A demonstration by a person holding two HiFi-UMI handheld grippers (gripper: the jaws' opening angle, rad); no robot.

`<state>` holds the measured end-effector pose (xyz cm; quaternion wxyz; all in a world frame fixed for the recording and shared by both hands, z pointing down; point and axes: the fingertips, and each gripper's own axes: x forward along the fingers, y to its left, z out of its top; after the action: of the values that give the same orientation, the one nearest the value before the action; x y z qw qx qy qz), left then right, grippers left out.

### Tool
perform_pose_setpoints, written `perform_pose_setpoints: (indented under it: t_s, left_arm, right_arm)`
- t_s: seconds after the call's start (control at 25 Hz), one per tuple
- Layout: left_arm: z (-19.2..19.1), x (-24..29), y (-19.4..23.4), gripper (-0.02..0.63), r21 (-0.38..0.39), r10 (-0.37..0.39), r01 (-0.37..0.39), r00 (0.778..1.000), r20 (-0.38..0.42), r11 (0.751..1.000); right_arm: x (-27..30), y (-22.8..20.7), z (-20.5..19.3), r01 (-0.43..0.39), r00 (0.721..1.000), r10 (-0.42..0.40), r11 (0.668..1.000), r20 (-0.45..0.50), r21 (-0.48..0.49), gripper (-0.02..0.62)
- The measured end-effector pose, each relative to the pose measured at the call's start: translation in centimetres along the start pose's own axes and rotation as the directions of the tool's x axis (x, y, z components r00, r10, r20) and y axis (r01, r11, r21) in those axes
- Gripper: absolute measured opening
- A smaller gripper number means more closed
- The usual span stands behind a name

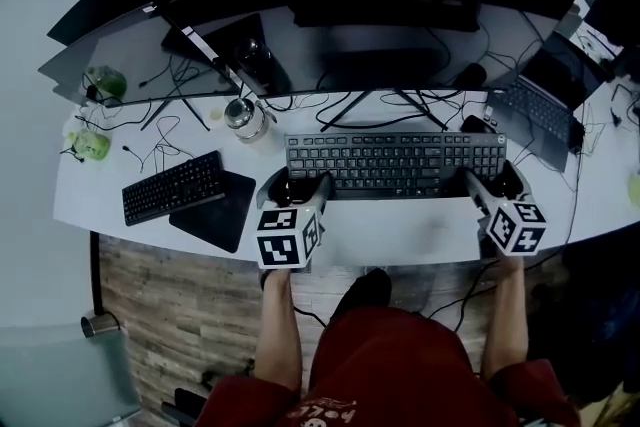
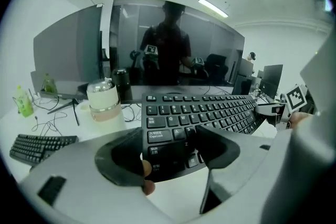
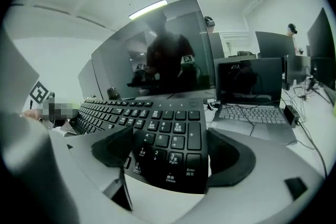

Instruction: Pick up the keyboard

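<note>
Desk (image 1: pixel 400 230), white and curved, carries a wide curved monitor (image 1: pixel 370 5) along its back edge and an open laptop (image 1: pixel 545 105) toward its right edge. The black full-size keyboard (image 1: pixel 395 163) lies at the middle of the desk, just in front of the monitor's stand and parallel to the front edge. A smaller black keyboard (image 1: pixel 172 187) sits near the front left, partly on a dark mouse pad (image 1: pixel 215 210). The left tongs (image 2: pixel 170 139) are released, jaws wide apart, with the keyboard's front left corner between them. The right tongs (image 3: pixel 169 144) are likewise spread, straddling the number-pad end. A lidded jar (image 1: pixel 243 115) stands behind the keyboard's left end, and a green bottle (image 1: pixel 92 145) lies by the left edge.
</note>
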<state>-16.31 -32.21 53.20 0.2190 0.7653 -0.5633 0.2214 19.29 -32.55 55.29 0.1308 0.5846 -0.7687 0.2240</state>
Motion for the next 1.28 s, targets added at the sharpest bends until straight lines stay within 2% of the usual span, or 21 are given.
perform_pose_setpoints:
  t_s: [0.16,0.32,0.56,0.76,1.04,1.28]
  left_arm:
    - [3.2,-1.5,0.1,0.319,0.013,0.010,-0.012,0.996,0.085,1.000]
    - [6.6,-3.2,-0.1,0.319,0.028,0.014,-0.020,0.982,0.188,0.999]
    - [11.3,-6.0,-0.2,0.319,0.036,0.004,-0.018,0.941,0.340,0.999]
    - [14.5,-8.6,-0.1,0.319,0.056,-0.003,-0.022,0.906,0.424,0.998]
    - [19.2,-12.3,-0.3,0.319,0.107,-0.019,-0.050,0.829,0.559,0.993]
    - [21.5,-16.0,-1.0,0.319,0.133,-0.043,-0.067,0.727,0.685,0.989]
  right_arm:
    - [-0.8,0.6,3.6,-0.004,0.996,0.007,0.999,0.087,-0.034,0.425]
    - [-2.1,1.2,7.6,-0.003,0.982,0.016,0.998,0.186,-0.070,0.425]
    - [-4.7,2.5,13.8,0.022,0.943,0.025,0.990,0.332,-0.137,0.425]
    - [-7.0,4.1,17.5,0.040,0.903,0.041,0.983,0.428,-0.179,0.425]
    - [-9.8,5.5,21.7,0.062,0.833,0.057,0.979,0.551,-0.194,0.425]
    - [-13.0,6.9,24.6,0.079,0.746,0.092,0.972,0.660,-0.224,0.425]
